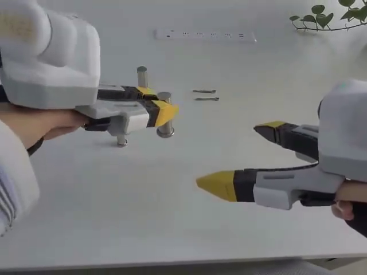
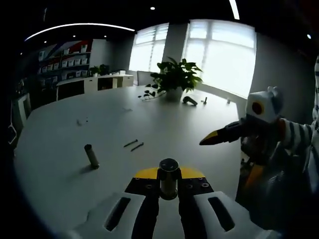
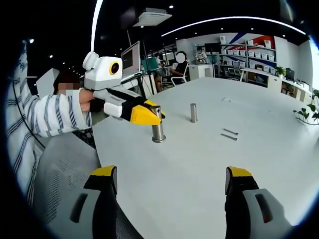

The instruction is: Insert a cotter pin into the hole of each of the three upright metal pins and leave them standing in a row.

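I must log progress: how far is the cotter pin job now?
Done: nothing that I can see. In hand: the left gripper is shut on one metal pin; the right gripper is open and empty. Left: two cotter pins lie loose on the table, none visibly in a hole.

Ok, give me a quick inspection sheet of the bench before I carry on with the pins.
Surface: white table.
Job's things: one free metal pin, upright; a second upright in the left tool; a third partly hidden beneath it; two cotter pins lying loose.
Clutter: power strip at the far side.
Grippers: left tool shut on the second pin; right tool open, holding nothing.
Cables: nothing seen.
Surroundings: trailing plant, shelves, windows, a seated person.
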The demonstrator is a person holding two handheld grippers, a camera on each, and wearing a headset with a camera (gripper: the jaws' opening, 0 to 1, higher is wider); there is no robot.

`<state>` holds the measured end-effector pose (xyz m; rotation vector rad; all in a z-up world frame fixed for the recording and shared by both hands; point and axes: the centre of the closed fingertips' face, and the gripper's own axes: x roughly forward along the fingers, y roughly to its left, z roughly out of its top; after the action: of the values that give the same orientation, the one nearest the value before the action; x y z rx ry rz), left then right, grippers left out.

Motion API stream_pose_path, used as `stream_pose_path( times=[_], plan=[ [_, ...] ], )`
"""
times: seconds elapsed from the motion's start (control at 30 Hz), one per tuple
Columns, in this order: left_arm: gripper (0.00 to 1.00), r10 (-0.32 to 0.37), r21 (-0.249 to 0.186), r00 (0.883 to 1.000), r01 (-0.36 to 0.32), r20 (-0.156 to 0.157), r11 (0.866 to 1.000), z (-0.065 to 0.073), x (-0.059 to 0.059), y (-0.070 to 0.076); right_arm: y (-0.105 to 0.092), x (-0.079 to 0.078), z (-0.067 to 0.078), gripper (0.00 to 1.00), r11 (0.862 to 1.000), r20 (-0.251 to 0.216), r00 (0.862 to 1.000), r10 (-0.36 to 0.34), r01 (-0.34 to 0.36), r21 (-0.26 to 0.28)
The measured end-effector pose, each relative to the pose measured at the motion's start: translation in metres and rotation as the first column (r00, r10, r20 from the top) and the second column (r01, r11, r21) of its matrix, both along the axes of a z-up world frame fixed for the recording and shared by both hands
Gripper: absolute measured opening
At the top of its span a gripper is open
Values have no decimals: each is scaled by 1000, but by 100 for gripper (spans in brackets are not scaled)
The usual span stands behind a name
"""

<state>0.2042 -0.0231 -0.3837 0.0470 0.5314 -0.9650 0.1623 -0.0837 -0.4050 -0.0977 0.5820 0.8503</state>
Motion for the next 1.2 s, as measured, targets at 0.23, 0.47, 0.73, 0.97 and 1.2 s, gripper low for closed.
stream_pose_path(
  times=[0.23,0.47,0.73,0.97,1.2],
  plan=[
    [9,-18,26,1000,18,10,1000,-19,-7,-3,1,-1,-4,88,1000,-10,1000,7,-7,-2],
    [9,-25,45,1000,25,-4,999,-35,-9,-2,2,-3,-7,88,1000,-17,1000,12,-12,-2],
    [9,-65,81,998,64,15,995,-47,-10,-3,2,-4,-9,88,1000,-26,1000,15,-15,-9],
    [9,-89,93,996,86,29,992,-53,-12,-4,2,-5,-12,88,1000,-34,999,17,-17,-12],
    [9,-97,113,995,92,34,989,-59,-12,-3,1,-4,-15,88,1000,-43,999,7,-7,-18]
  ],
)
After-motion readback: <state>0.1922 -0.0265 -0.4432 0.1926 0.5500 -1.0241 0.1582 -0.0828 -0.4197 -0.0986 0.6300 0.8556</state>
